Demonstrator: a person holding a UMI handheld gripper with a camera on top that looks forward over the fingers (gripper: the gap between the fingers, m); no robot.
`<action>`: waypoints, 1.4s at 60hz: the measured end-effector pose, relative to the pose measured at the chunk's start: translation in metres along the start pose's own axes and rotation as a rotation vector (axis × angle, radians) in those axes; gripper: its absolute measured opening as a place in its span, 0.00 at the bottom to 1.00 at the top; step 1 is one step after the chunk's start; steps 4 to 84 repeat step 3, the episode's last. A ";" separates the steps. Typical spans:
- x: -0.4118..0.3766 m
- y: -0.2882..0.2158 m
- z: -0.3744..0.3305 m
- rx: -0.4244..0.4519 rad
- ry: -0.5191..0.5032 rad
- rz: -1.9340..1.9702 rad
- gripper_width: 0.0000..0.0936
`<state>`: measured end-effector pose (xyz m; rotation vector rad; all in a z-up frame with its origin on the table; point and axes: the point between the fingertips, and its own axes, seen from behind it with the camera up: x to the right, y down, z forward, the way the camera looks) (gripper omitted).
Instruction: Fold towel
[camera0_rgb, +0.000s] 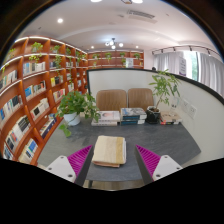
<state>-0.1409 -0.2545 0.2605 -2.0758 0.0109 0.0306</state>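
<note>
A cream-coloured, folded cloth towel (109, 150) lies flat on the dark grey worktop (150, 138), as a neat rectangle with a thin darker stripe along its side edges. It sits between the two white fingers (62, 166) with their magenta pads (79, 157), and reaches a little ahead of their tips. There is a visible strip of bare worktop on each side between the towel and the pads, so the gripper (111, 159) stands released, spread wide about the towel and not pressing on it.

The towel's far edge lies well short of the worktop's far edge, with open grey surface ahead of it and to both sides. At that far edge stand two stacks of books (120, 117), side by side, and two leafy green potted plants: one (76, 106) beyond the left finger, one (164, 92) beyond the right. Behind the stacks, two tan upholstered chair backs (126, 98) rise side by side against a low white partition wall (200, 110).

A long run of red-brown wooden bookshelves (30, 95), packed with books and a few small plants, curves along the left side of the room and across the back. Curtained windows (185, 62) show on the right, and round ceiling lights (60, 20) are lit overhead.
</note>
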 end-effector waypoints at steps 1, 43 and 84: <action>0.000 0.000 -0.001 0.001 0.000 0.000 0.88; -0.002 0.001 -0.003 0.000 -0.002 0.003 0.88; -0.002 0.001 -0.003 0.000 -0.002 0.003 0.88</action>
